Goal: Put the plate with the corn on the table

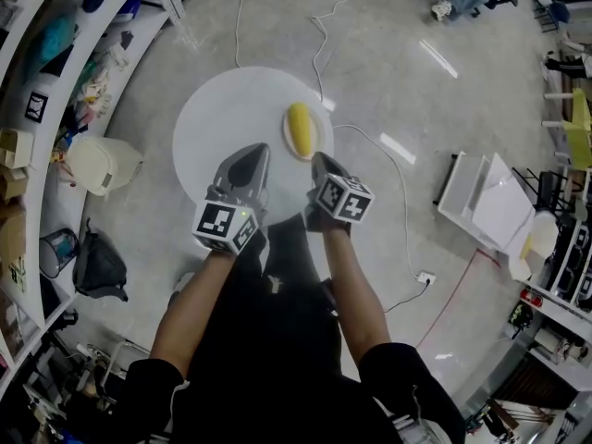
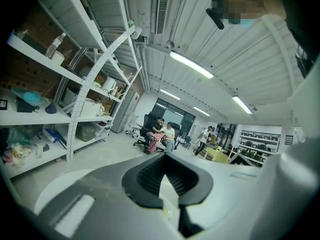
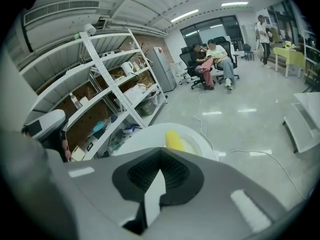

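A yellow corn cob point(image 1: 300, 129) lies on a small white plate point(image 1: 313, 143) at the right side of a round white table point(image 1: 213, 128). In the right gripper view the corn cob point(image 3: 174, 140) and the plate point(image 3: 196, 145) show just beyond the jaws. My left gripper point(image 1: 256, 153) hangs over the table's near part, left of the plate, shut and holding nothing. Just short of the plate's near edge my right gripper point(image 1: 320, 162) is also shut and empty. The left gripper point(image 2: 167, 170) looks level across the room, and the plate is outside its view. The right gripper point(image 3: 160, 170) tilts down.
White shelving point(image 1: 37, 81) full of goods curves along the left. A cream bin point(image 1: 100, 163) and a black bag point(image 1: 97, 265) stand on the floor beside it. Cables point(image 1: 370, 141) run over the floor right of the table. White panels point(image 1: 490, 202) lean at the right. People sit far off point(image 3: 212, 59).
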A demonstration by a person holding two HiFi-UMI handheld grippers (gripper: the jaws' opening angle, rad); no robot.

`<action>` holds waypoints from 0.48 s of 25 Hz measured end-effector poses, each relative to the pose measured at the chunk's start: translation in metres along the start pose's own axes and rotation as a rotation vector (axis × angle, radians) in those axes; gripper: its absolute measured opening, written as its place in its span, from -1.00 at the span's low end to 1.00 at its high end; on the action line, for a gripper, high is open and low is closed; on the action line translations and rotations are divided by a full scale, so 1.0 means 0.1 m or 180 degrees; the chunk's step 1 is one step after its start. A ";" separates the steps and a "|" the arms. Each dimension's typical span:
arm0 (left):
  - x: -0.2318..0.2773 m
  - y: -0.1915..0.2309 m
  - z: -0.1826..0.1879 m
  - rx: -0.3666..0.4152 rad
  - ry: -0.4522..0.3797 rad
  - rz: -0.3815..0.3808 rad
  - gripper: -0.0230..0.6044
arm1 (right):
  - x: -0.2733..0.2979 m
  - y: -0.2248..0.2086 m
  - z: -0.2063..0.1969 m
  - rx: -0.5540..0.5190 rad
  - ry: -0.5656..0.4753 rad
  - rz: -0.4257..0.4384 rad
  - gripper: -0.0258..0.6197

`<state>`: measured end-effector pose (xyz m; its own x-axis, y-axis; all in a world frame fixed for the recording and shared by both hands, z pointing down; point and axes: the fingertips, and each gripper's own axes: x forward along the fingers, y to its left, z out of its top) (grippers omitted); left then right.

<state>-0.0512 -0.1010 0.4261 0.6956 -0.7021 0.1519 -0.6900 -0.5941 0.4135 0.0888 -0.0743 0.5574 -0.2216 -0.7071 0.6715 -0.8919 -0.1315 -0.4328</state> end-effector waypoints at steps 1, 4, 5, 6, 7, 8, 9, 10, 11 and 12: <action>-0.03 -0.01 0.01 -0.0002 -0.0001 -0.0015 -0.92 | -0.02 0.02 0.00 0.0013 -0.0018 -0.0008 -0.89; -0.10 -0.01 0.05 -0.0005 -0.0004 -0.0059 -0.92 | -0.08 0.08 -0.01 0.0066 -0.0075 -0.0046 -0.89; -0.12 0.00 0.06 -0.0005 -0.0006 -0.0069 -0.92 | -0.09 0.10 -0.02 0.0076 -0.0089 -0.0062 -0.89; -0.14 0.01 0.07 -0.0007 -0.0007 -0.0076 -0.92 | -0.10 0.12 -0.03 0.0084 -0.0101 -0.0074 -0.89; -0.17 0.02 0.07 -0.0010 -0.0007 -0.0079 -0.92 | -0.11 0.15 -0.04 0.0093 -0.0113 -0.0074 -0.89; -0.18 0.02 0.08 -0.0014 -0.0007 -0.0082 -0.92 | -0.12 0.19 -0.04 0.0104 -0.0128 -0.0069 -0.89; -0.19 0.02 0.09 -0.0017 -0.0008 -0.0088 -0.92 | -0.14 0.22 -0.03 0.0113 -0.0143 -0.0070 -0.89; -0.19 0.02 0.11 -0.0021 -0.0011 -0.0097 -0.92 | -0.16 0.23 -0.02 0.0117 -0.0155 -0.0079 -0.89; -0.19 0.01 0.12 -0.0027 -0.0014 -0.0108 -0.92 | -0.18 0.24 -0.01 0.0113 -0.0161 -0.0088 -0.89; -0.19 0.00 0.13 -0.0035 -0.0018 -0.0120 -0.92 | -0.20 0.25 -0.01 0.0104 -0.0157 -0.0090 -0.89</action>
<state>-0.0669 -0.0923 0.4111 0.7199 -0.6816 0.1310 -0.6611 -0.6158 0.4286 0.0704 -0.0630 0.5334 -0.1763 -0.7360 0.6537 -0.8839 -0.1739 -0.4342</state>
